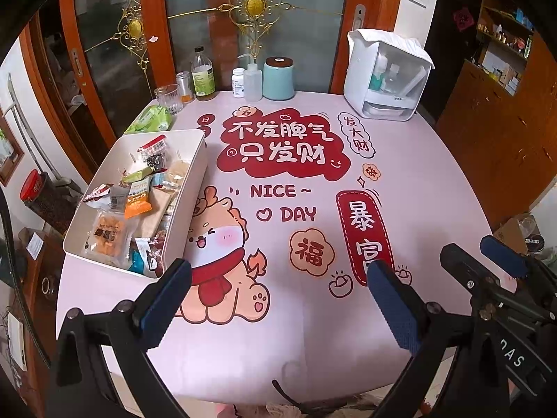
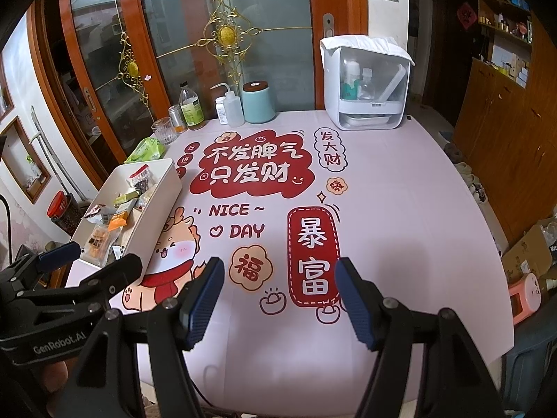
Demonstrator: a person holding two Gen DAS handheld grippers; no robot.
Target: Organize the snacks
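- Snacks [image 1: 139,202]: wrapped packets, one orange, one with a red-and-white label, several pale or clear, lie piled inside a white rectangular box [image 1: 188,188] at the left edge of the table [image 1: 435,209].
- Box stands flat on the pink printed tablecloth [image 1: 313,331], partly covering the cartoon dragon's head.
- Green packet [image 1: 149,120] lies outside the box, just behind its far end, near a clear glass [image 1: 169,99].
- Left gripper [image 1: 278,299]: jaws spread wide, nothing between the blue pads; it hangs over the near part of the cloth, its left finger close to the box's near corner; contact cannot be judged.
- Right gripper [image 2: 278,303]: jaws apart at a moderate gap, nothing between them, above the cloth beside the red label print.
- Back row against the glass door: bottle [image 1: 202,75], squeeze bottle [image 1: 252,82], teal canister [image 1: 278,78], white dispenser unit [image 1: 386,76].
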